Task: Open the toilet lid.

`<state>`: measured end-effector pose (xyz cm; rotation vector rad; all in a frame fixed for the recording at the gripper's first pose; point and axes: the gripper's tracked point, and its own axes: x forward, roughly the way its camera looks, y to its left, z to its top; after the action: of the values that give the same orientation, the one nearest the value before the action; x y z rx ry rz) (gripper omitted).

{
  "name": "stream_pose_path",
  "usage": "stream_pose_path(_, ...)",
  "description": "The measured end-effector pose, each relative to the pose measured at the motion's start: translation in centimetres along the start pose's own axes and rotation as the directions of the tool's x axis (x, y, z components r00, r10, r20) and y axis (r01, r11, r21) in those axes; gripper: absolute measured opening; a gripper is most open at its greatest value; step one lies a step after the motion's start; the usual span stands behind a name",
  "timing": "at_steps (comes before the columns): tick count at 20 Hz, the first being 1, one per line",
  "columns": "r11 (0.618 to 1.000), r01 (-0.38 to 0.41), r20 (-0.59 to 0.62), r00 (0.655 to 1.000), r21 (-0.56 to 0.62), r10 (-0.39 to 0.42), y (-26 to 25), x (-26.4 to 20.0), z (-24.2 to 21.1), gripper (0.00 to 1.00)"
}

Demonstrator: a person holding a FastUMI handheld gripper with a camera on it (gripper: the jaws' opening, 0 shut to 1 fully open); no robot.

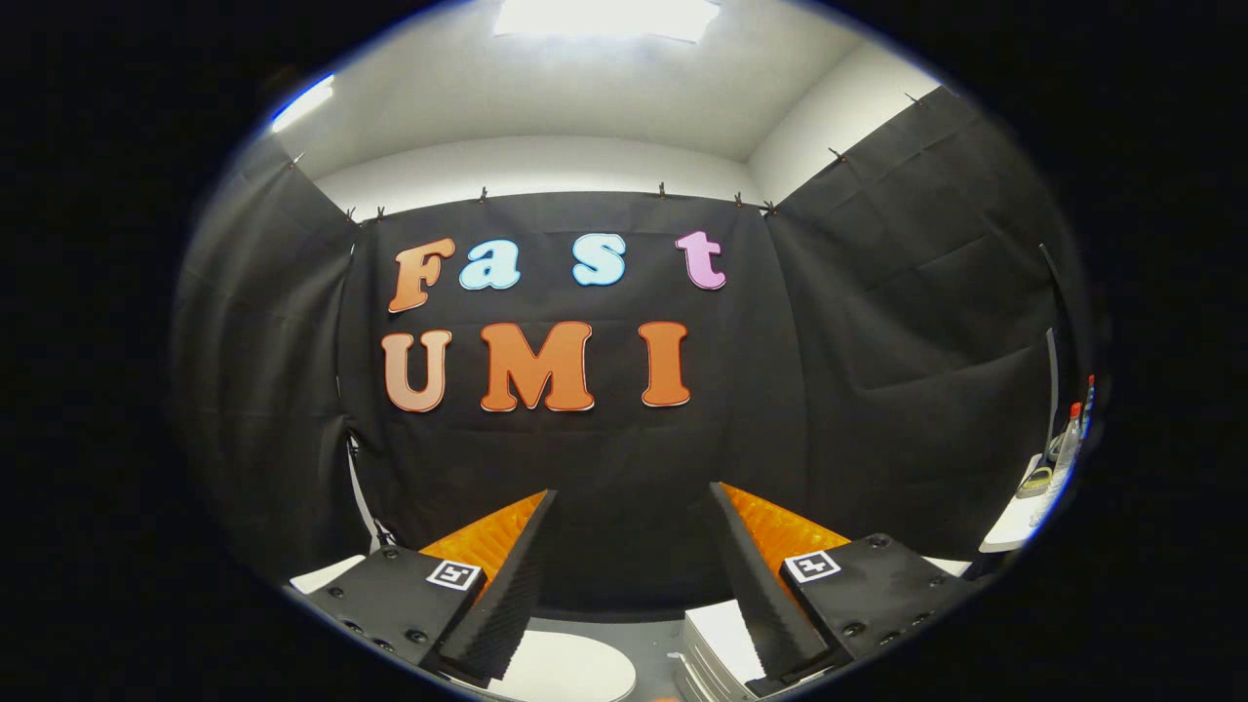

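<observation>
My gripper (634, 507) hangs with its fingers spread wide apart, nothing between them. Near, below the fingers, lies a white rounded toilet lid (570, 668). Far right, a clear plastic bottle (1066, 450) stands on a white shelf (1014, 526).

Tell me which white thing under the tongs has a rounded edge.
The smooth white oval surface between the open, empty tongs, probably the toilet lid; the white block beside it is straight-edged.

clear bottle (1066, 450) on white shelf (1014, 526)
</observation>
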<state>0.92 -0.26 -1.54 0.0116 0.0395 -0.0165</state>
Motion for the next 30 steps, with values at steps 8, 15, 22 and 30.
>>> stream_pose_path(8,1.000,0.003,-0.022,1.000,0.016,-0.003,0.0,0.1,-1.1,0.97)
stream_pose_path(15,0.999,-0.009,-0.041,0.999,0.034,0.010,1.3,0.3,-2.7,0.98)
stream_pose_path(22,0.997,0.007,-0.137,0.991,0.079,0.004,2.3,-0.7,-11.0,0.98)
stream_pose_path(30,0.987,0.090,-0.257,0.965,0.136,-0.052,2.2,-2.6,-24.3,0.99)
